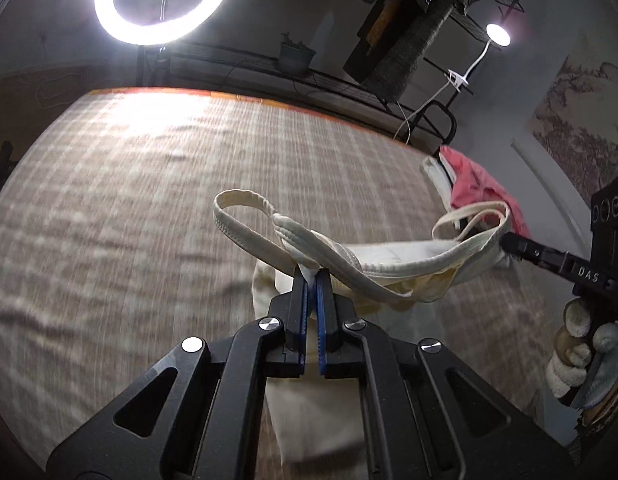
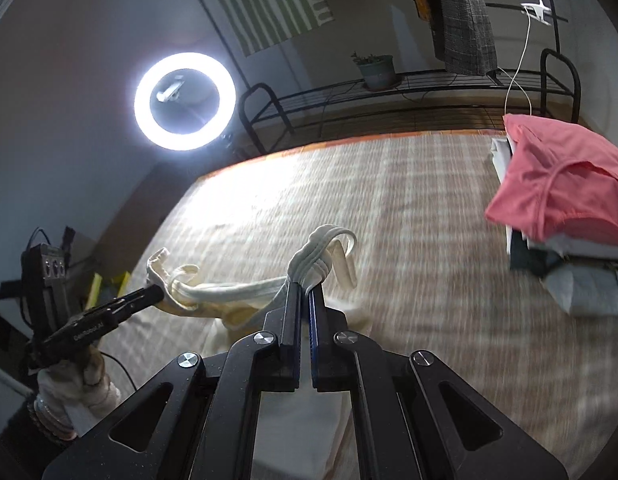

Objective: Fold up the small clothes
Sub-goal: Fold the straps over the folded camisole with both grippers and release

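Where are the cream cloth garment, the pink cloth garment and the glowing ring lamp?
Cream cloth garment [image 1: 393,256]: left wrist view, on its waistband.
Pink cloth garment [image 2: 565,184]: right wrist view, on its flat middle.
Glowing ring lamp [image 2: 143,100]: right wrist view, on its lit rim.

White letters "DAS" mark the right gripper [image 1: 505,241]; the left gripper [image 2: 159,293] perhaps reads "Dexrobot AI".

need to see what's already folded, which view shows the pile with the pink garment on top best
The right wrist view: the pink garment is large there, lying atop folded pieces stacked at the bed's right side. The left wrist view shows it small, partly behind the cream garment.
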Demonstrator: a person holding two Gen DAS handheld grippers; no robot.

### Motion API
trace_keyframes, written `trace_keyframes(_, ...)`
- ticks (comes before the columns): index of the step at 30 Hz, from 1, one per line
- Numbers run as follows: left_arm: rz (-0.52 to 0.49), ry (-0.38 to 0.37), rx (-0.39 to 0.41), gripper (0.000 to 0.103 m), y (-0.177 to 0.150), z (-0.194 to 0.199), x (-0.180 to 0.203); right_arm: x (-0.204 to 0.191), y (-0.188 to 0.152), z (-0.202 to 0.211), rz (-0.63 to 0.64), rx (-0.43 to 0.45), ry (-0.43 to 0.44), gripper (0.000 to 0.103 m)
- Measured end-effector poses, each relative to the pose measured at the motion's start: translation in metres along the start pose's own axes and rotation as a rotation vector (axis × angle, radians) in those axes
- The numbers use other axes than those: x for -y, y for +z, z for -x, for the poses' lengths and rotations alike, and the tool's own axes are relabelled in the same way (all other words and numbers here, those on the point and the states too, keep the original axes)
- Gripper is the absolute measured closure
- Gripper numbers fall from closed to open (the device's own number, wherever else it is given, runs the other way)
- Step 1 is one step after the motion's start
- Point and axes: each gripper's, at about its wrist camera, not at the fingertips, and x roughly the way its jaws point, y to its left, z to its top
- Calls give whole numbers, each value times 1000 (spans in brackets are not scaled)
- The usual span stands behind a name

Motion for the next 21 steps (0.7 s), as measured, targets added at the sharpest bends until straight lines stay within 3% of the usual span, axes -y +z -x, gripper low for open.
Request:
trace_keyframes(6, -9, 16, -46, 102, -45, 4, 1, -2, -41, 11, -16, -24, -20, 101)
trace_keyframes(12, -82, 44, -99, 102, -83, 4, 10, 2, -82, 11, -22, -77, -50, 101)
trace_keyframes(17, -133, 64, -179, 101, -104, 12, 12, 2, -111, 12, -23, -202, -115, 100)
trace_keyframes(21, -169, 26, -204, 101, -113, 38, 15, 4, -123, 27, -43, -247, -140, 100)
